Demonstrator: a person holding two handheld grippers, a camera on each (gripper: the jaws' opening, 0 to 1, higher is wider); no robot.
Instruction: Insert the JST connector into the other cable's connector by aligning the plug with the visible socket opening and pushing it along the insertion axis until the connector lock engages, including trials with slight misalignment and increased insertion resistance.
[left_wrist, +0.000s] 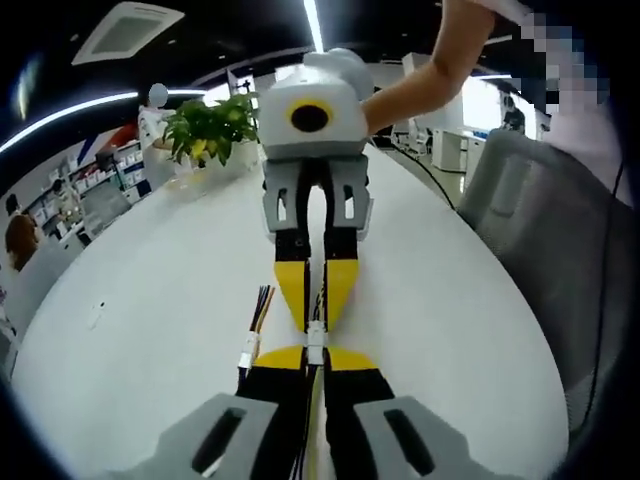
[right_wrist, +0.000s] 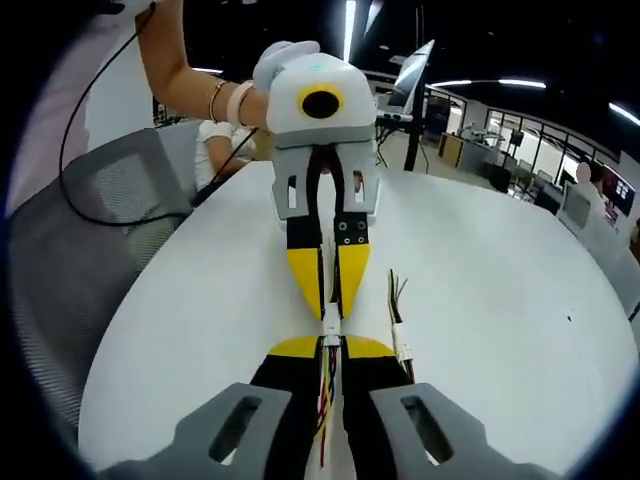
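Over the white table (left_wrist: 150, 290) my two grippers face each other tip to tip. My left gripper (left_wrist: 315, 360) is shut on a thin wire bundle ending in a white JST connector (left_wrist: 315, 340). Opposite it, my right gripper (left_wrist: 315, 318) is shut on the mating cable. In the right gripper view my right gripper (right_wrist: 332, 350) pinches coloured wires (right_wrist: 327, 395), and the white connectors (right_wrist: 331, 326) meet between it and my left gripper (right_wrist: 331, 308). The two pieces touch in line; how deep they sit is too small to tell.
A spare cable with a white plug (left_wrist: 248, 352) and loose coloured wires (right_wrist: 398, 290) lies on the table beside the grippers. A potted plant (left_wrist: 210, 125) stands at the far edge. A grey mesh chair (left_wrist: 540, 220) is at the table's side, and a person's arm (right_wrist: 185, 85) holds a gripper.
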